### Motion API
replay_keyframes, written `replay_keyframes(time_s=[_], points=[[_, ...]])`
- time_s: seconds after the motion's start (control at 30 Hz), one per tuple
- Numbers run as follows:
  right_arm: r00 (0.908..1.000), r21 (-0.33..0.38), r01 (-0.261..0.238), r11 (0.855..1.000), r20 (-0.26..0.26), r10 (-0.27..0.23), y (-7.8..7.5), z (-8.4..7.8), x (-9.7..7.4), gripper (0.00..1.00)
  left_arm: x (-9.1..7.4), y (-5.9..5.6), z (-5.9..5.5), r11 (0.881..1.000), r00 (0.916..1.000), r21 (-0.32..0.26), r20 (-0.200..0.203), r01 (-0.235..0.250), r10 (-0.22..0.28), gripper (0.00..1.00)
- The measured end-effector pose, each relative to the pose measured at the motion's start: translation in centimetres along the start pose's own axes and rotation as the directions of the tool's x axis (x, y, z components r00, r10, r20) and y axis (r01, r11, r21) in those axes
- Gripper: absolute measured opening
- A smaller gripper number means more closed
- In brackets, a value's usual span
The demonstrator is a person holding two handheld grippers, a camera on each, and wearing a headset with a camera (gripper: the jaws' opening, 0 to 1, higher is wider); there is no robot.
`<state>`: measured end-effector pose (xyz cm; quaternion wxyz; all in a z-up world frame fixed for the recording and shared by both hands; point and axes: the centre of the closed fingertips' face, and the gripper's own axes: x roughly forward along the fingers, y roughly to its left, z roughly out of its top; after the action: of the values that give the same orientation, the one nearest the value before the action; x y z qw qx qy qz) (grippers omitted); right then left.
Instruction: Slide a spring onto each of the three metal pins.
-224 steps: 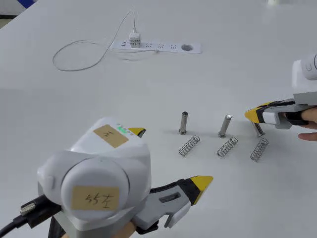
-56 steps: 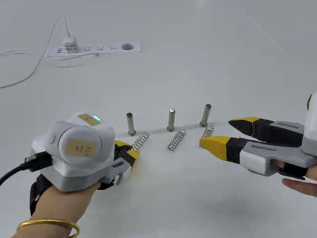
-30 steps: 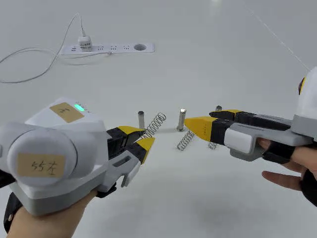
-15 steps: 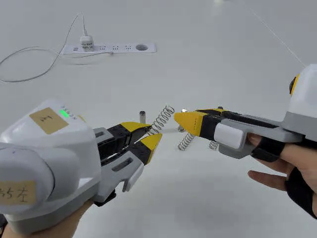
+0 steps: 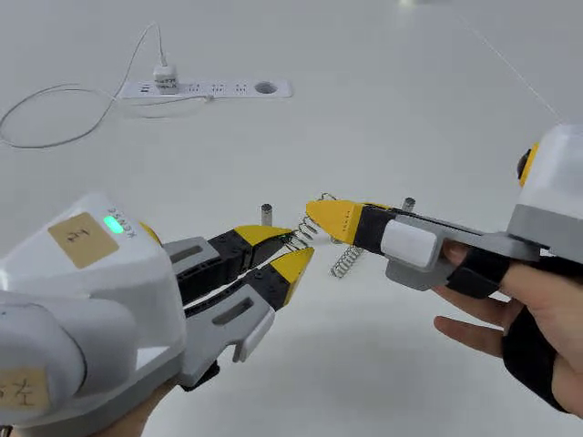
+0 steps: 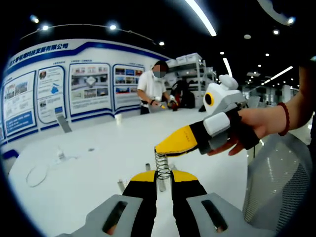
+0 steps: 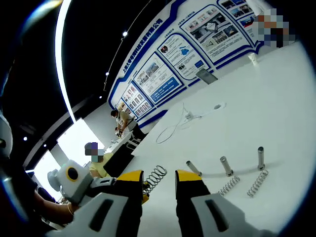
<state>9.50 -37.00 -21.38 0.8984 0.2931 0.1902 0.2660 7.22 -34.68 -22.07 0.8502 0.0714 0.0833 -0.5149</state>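
My left gripper [image 5: 299, 242] is shut on the lower end of a coil spring [image 5: 306, 230], which it holds up off the white table [image 5: 383, 118]. In the left gripper view the spring [image 6: 161, 161] rises from between the yellow jaw tips. My right gripper [image 5: 314, 211] has come in from the right, its jaws standing a little apart at the spring's free end [image 7: 157, 176]. Three upright metal pins [image 7: 193, 168] [image 7: 225, 166] [image 7: 260, 157] stand in a row on the table. Two more springs [image 7: 229, 185] [image 7: 257, 181] lie beside them.
A white power strip [image 5: 214, 88] with a plugged-in charger and a looping white cable [image 5: 55, 100] lies at the table's far left. A person [image 6: 152, 89] stands at the table's far end, with blue wall display boards behind.
The left gripper has picked the left spring off the table and raised it. The right gripper has moved left until its tips reach the spring's free end.
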Motion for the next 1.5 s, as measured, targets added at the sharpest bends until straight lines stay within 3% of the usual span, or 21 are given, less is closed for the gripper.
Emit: replay_keyframes(time_s=[0.33, 0.53, 0.73, 1.17, 1.37, 1.5], points=[[0.9998, 0.062, -0.019, 0.998, 0.007, 0.018, 0.4, -0.2, 0.1, 0.17, 0.1, -0.4, 0.1, 1.000, 0.9999, 0.007, 0.007, 0.007, -0.007, 0.10], [0.9996, 0.085, -0.027, 0.996, 0.007, 0.026, 0.5, -0.5, 0.3, 0.14, 0.1, -0.4, -0.3, 1.000, 0.9999, 0.008, -0.011, 0.006, -0.006, 0.10], [0.9993, 0.028, -0.034, 0.999, -0.012, 0.035, 1.0, -1.0, 0.5, 0.13, 0.1, -0.5, -1.0, 1.000, 0.9987, 0.007, -0.052, 0.001, -0.001, 0.10], [0.9983, -0.065, -0.035, 0.997, -0.049, 0.032, 1.2, -1.9, 1.1, 0.11, 0.2, -0.3, -2.4, 1.000, 0.9952, -0.020, -0.097, -0.014, 0.012, 0.11], [0.9982, -0.122, -0.027, 0.992, -0.056, 0.021, 1.2, -2.1, 1.3, 0.11, 0.2, -0.2, -3.2, 0.999, 0.9910, -0.023, -0.132, -0.023, 0.020, 0.12], [0.9990, -0.174, -0.007, 0.985, -0.045, -0.001, 0.9, -1.7, 1.4, 0.11, 0.1, 0.4, -3.8, 0.998, 0.9840, -0.004, -0.170, -0.056, 0.054, 0.15]])
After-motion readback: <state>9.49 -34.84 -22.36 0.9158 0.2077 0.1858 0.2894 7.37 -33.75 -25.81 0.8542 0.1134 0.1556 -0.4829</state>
